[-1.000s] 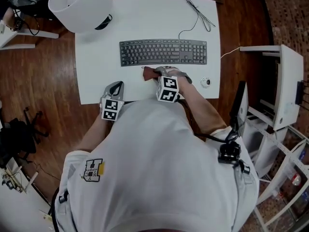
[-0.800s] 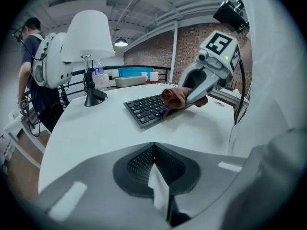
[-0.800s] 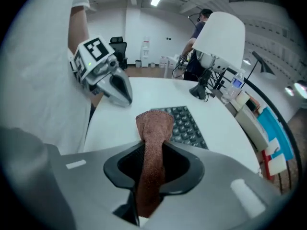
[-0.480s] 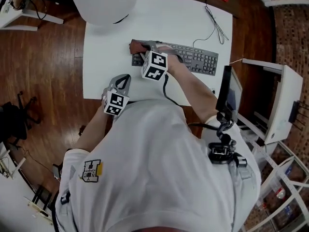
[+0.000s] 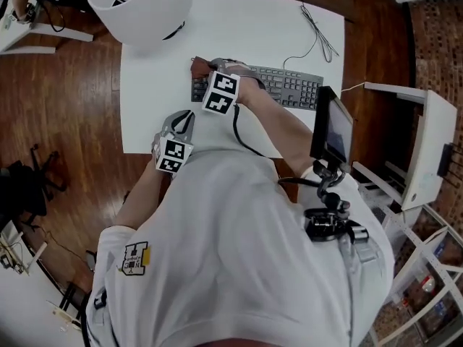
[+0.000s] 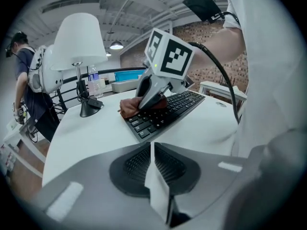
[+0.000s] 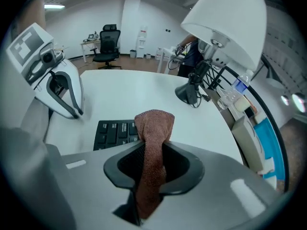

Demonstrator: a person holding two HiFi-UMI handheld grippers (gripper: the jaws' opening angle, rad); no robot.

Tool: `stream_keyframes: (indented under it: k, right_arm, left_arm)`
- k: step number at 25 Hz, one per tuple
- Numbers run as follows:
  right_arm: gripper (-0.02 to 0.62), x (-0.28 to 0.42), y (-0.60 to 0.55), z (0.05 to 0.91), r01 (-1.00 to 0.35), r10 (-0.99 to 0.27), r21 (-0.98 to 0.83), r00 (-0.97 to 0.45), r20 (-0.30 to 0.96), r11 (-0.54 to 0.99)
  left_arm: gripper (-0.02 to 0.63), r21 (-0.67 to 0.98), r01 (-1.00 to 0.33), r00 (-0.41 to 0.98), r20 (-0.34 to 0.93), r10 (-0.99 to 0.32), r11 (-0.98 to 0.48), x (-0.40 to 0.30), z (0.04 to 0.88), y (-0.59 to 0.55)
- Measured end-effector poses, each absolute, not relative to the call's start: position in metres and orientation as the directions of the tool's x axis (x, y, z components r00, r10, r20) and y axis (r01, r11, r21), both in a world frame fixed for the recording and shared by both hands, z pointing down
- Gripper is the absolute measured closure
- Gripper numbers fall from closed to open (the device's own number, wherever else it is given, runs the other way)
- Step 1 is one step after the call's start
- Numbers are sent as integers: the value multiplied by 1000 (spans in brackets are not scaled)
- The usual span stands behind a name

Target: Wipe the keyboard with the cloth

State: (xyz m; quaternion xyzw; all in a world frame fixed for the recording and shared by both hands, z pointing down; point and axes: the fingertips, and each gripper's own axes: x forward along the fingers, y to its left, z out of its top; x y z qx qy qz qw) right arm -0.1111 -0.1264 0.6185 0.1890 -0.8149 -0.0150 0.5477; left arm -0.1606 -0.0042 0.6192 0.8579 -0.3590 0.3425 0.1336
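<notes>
A black keyboard lies across the white table. My right gripper is over the keyboard's left end, shut on a brown cloth. In the right gripper view the cloth stands out between the jaws above the keys. The left gripper view shows the right gripper pressing the cloth onto the keyboard. My left gripper hovers at the table's near edge, jaws together with nothing in them.
A white lamp stands at the table's far left corner, just beyond the keyboard's end. The keyboard's cable runs to the far right. A white cabinet stands to the right of the table. A person stands in the background.
My right gripper has carried the cloth from the table in front of the keyboard up onto the keyboard's left end. The left gripper has stayed by the near edge.
</notes>
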Motion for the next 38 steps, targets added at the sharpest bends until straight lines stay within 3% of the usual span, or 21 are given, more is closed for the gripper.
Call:
stream_keyframes:
  k: [7, 14, 20, 24, 27, 30, 34, 38]
  right_arm:
    - [505, 3, -128, 628, -487, -381, 238, -220, 898, 840]
    - [505, 144, -114, 628, -700, -448, 291, -47, 893, 652]
    - [505, 266, -97, 632, -813, -434, 348, 132, 891, 468]
    - [505, 306, -88, 631, -838, -408, 373, 202, 890, 398]
    - [505, 294, -90, 623, -822, -422, 390, 206, 883, 415]
    - [505, 238, -98, 606, -774, -478, 402, 147, 866, 490]
    - [505, 99, -113, 588, -670, -522, 344, -76, 850, 658]
    - [505, -51, -115, 592, -482, -466, 293, -291, 835, 826]
  left_arm:
    - [606, -33, -670, 495, 724, -480, -742, -144, 642, -21]
    - [606, -41, -639, 503, 734, -456, -769, -126, 641, -26]
    - [606, -39, -637, 505, 734, -455, -770, -115, 643, -27]
    - [606, -36, -645, 501, 734, -458, -763, -116, 643, -24]
    - [606, -37, -650, 500, 731, -464, -759, -119, 641, -20]
    - [606, -31, -655, 505, 725, -469, -755, -125, 641, -16]
    - [606, -19, -669, 512, 713, -480, -743, -136, 640, -11]
    - [606, -19, -680, 509, 707, -491, -733, -155, 638, 2]
